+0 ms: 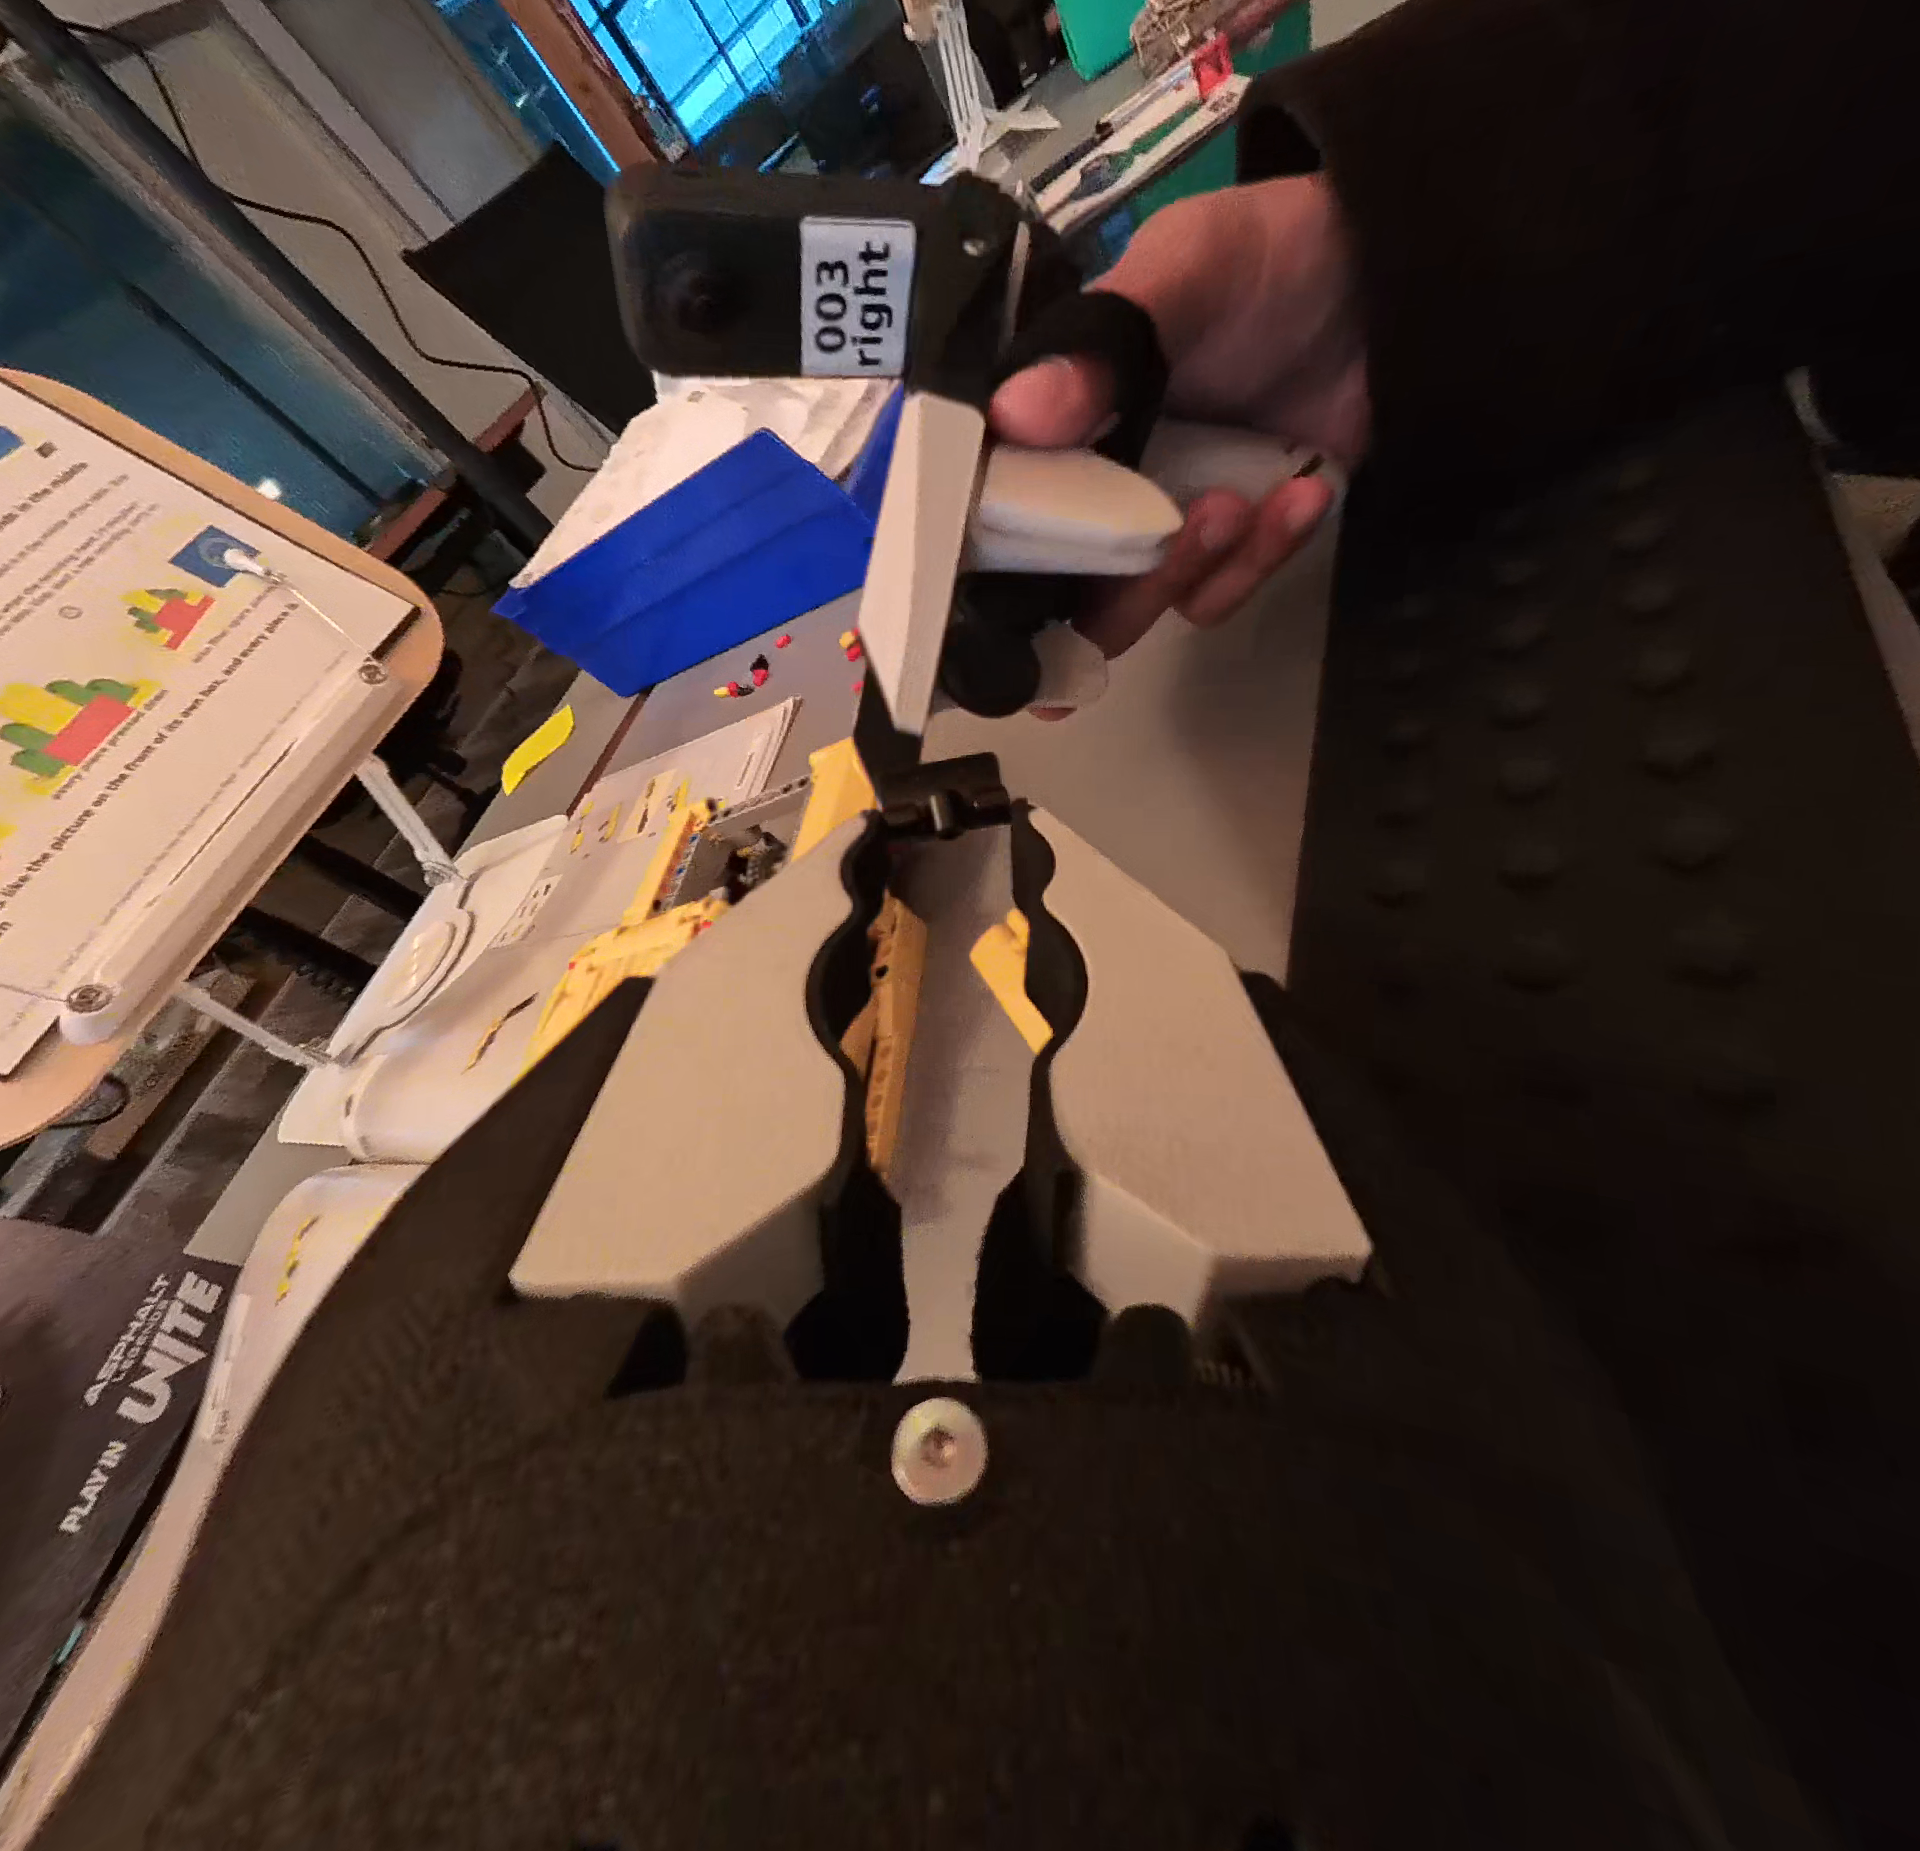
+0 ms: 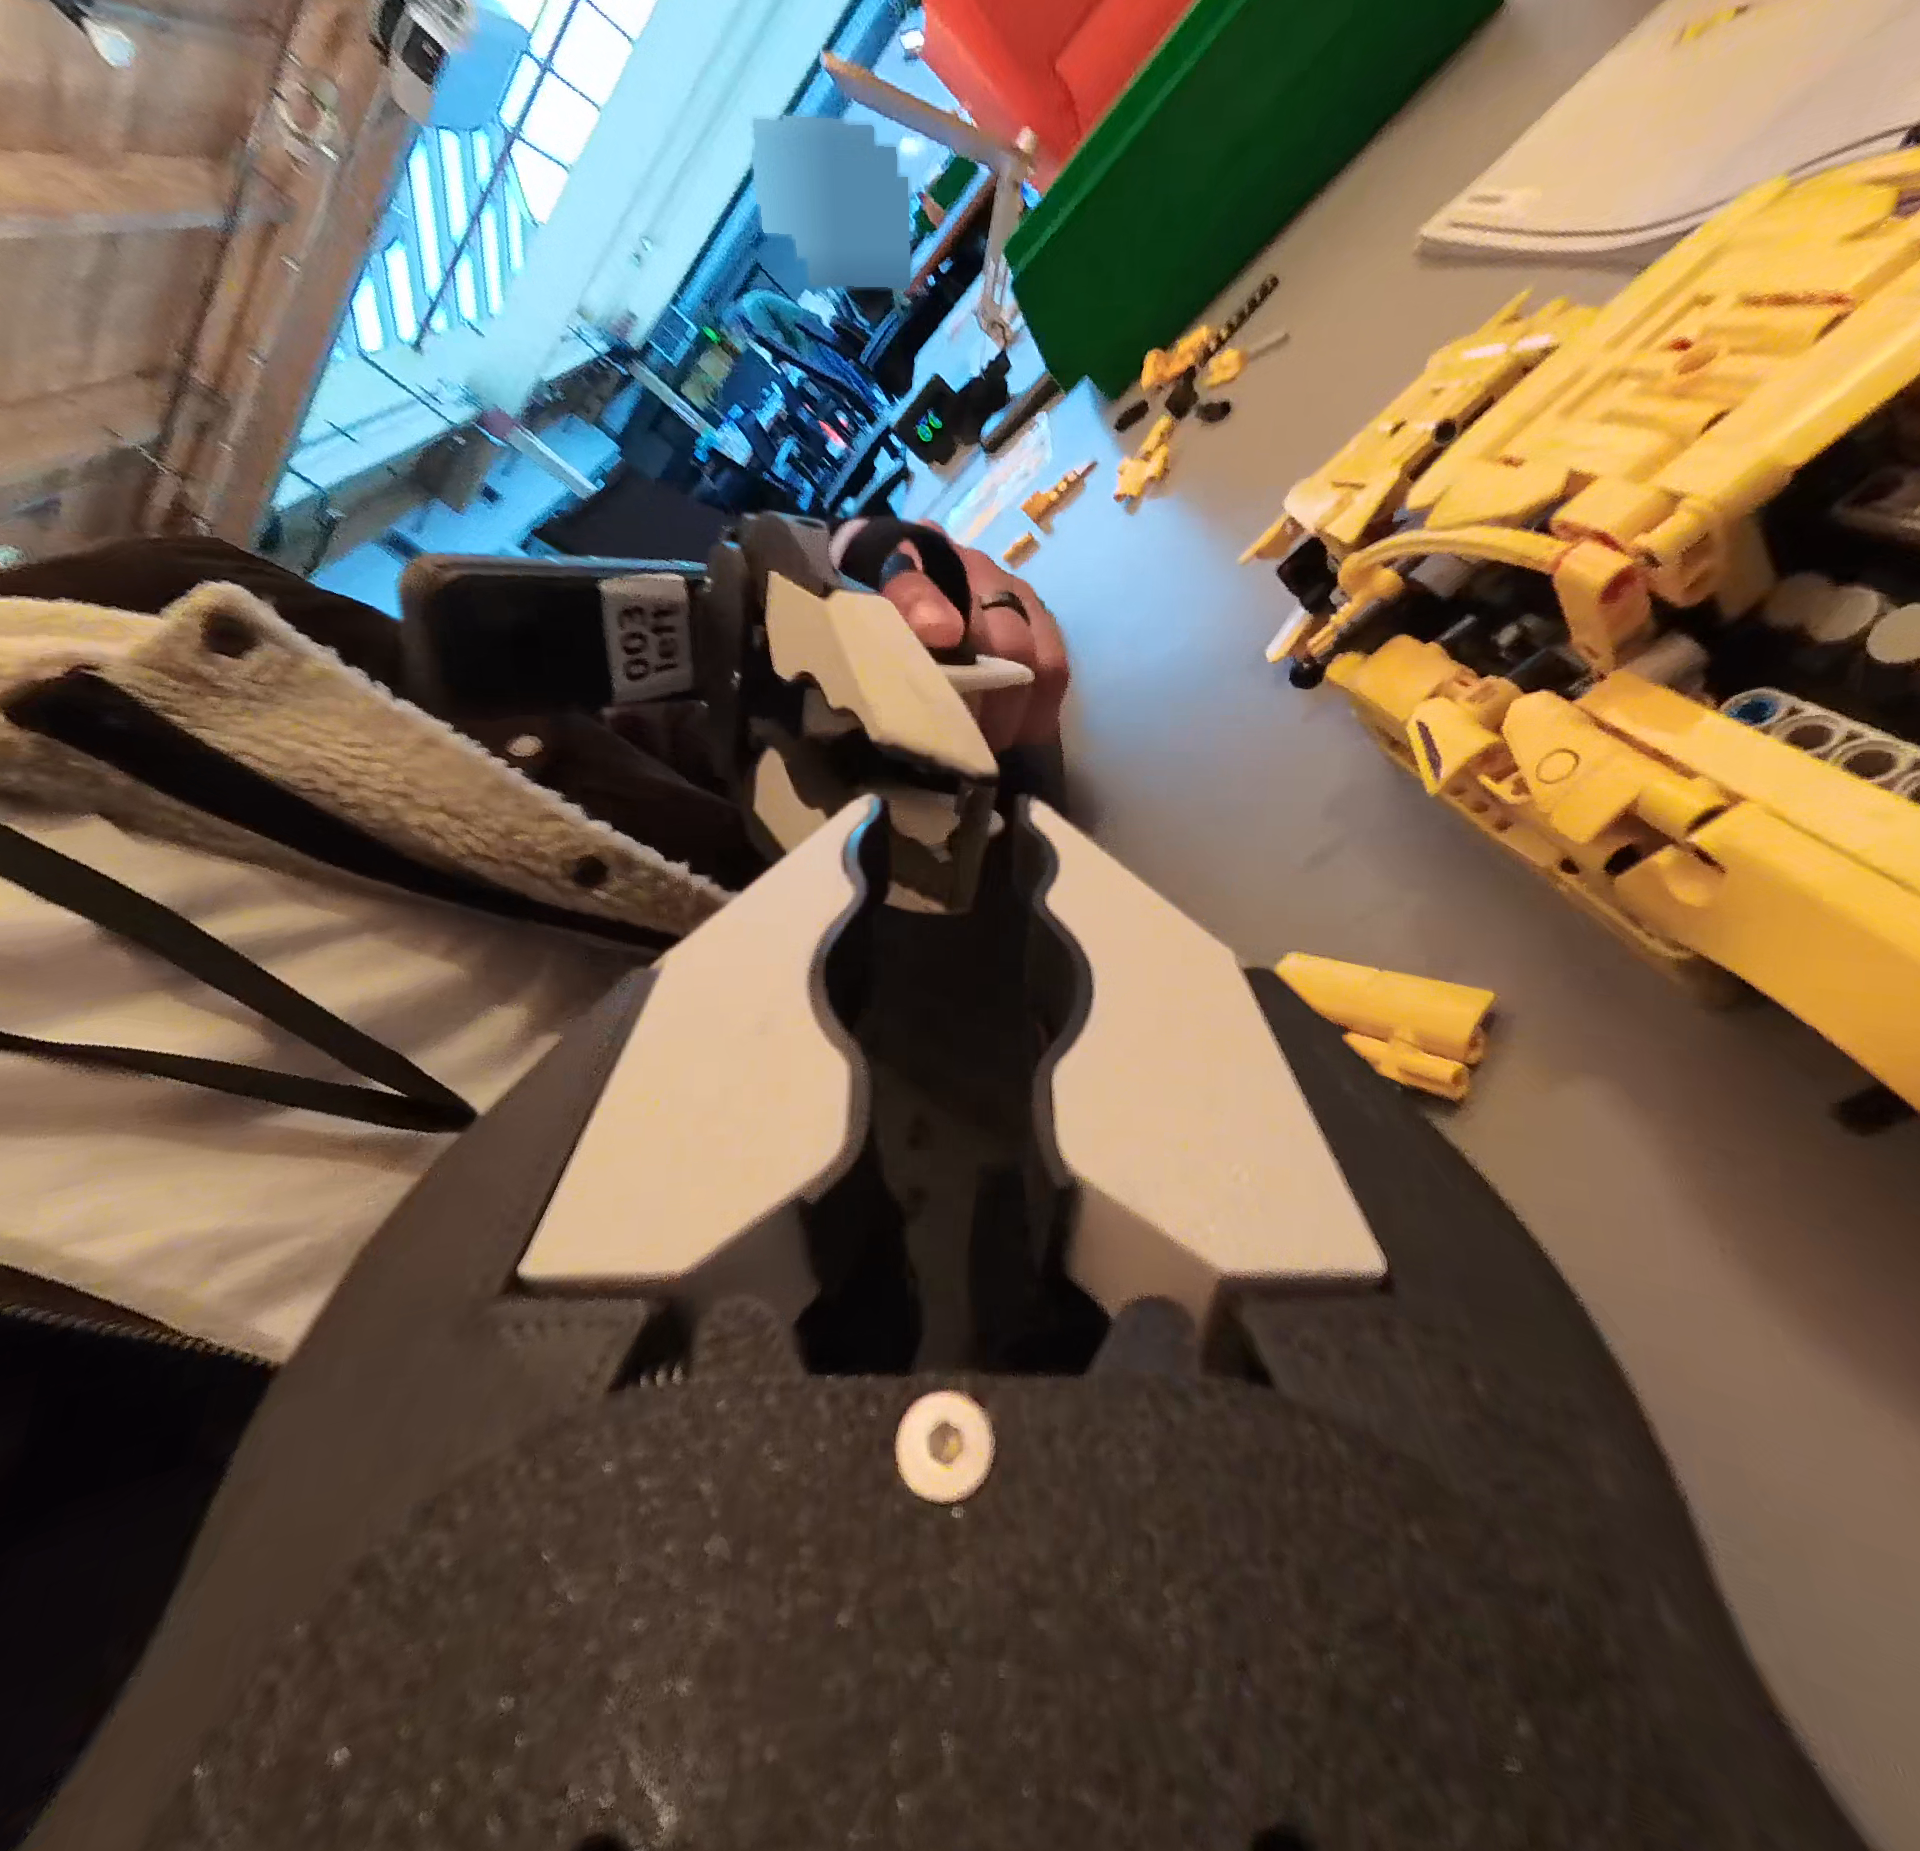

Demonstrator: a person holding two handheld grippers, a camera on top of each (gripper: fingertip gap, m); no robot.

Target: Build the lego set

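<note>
Instruction board (image 1: 156, 679) at nine o'clock, blue bin (image 1: 696, 565) at eleven; both grippers meet tip to tip above the table (image 2: 1195, 658), left gripper (image 1: 940, 814) and right gripper (image 2: 940, 845) fingers pinching one small black piece (image 1: 951, 793). Yellow lego model (image 2: 1621, 596) sits at two o'clock, loose yellow parts (image 2: 1392, 1022) beside it.

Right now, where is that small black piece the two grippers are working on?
The black piece is in mid-air above the table, pinched between the tips of the left gripper and right gripper, with the yellow model on the table beyond.

Two close wrist views face to face, fingertips shared.
</note>
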